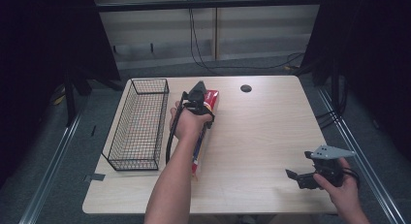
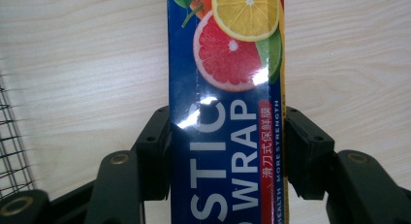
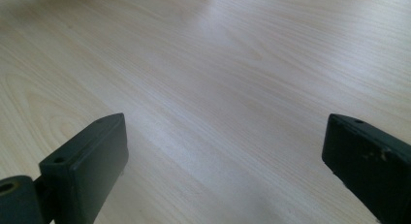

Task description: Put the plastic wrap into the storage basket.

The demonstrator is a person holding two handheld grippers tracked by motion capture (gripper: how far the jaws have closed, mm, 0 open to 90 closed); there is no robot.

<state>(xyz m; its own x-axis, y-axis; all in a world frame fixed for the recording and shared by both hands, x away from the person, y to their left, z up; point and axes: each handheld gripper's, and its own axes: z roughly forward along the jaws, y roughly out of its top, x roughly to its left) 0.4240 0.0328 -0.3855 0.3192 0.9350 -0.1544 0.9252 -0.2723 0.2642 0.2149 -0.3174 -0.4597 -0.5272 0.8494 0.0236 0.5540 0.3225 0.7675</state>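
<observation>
From the high view, my left gripper (image 1: 197, 95) was stretched out over the middle of the wooden table (image 1: 261, 136), sitting on a long box of plastic wrap (image 1: 212, 102) that lay lengthwise on the wood just right of a black wire basket (image 1: 138, 124). My forearm covered most of the box; its red far end showed by the gripper, and a bit of the near end showed beside my arm. A small black round disc (image 1: 246, 88) lay near the table's far edge. My right gripper (image 1: 303, 178) sat low at the near right corner, well apart from the box, with the grey plate on top.

In the left gripper view, my two jaws were pressed against the two long sides of the plastic wrap box (image 2: 225, 112), clamped on it. The box ran straight up between them, blue with citrus slices printed at the top and white lettering lower down. The basket's wire mesh (image 2: 12, 136) appeared at the left edge, near the box but not touching it.

In the right gripper view, my jaws stood spread wide apart, gripping nothing, with bare pale tabletop (image 3: 218, 88) between and beyond them.
</observation>
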